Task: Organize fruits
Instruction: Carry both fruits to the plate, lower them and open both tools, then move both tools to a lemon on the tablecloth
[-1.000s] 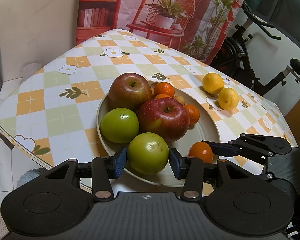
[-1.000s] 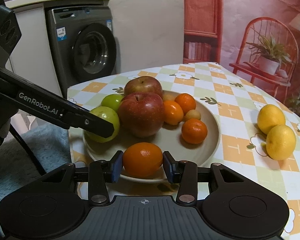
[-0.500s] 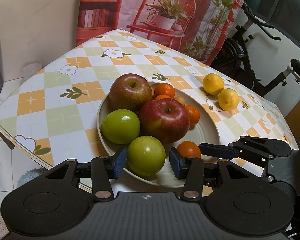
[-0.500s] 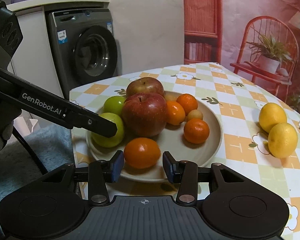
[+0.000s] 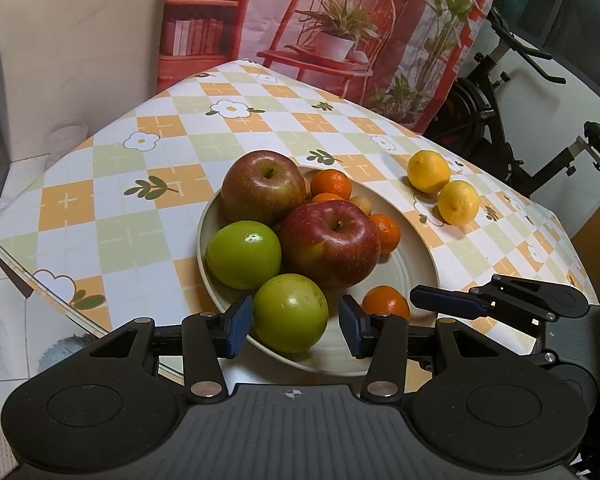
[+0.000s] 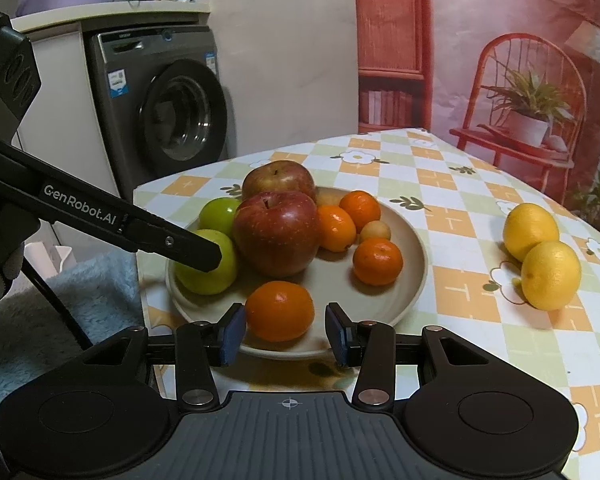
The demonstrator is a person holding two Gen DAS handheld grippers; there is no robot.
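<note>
**Both grippers standing open at the plate rim**

Since a second ago, both views are showing the fruit sitting further from the pads: the left gripper (image 5: 296,326) is now bracketing the near green apple (image 5: 290,312) with gaps on both sides, released. The right gripper (image 6: 285,334) is likewise straddling the near orange (image 6: 280,310) without pressing it. Both fruits are resting on the beige plate (image 5: 416,240) at its near edge.

The red apple (image 5: 330,244) is sitting just behind the green one, crowding it; a second green apple (image 5: 243,254) is lying beside it. Two lemons (image 5: 444,188) are lying on the checked tablecloth (image 5: 112,220), well apart from the plate.
</note>
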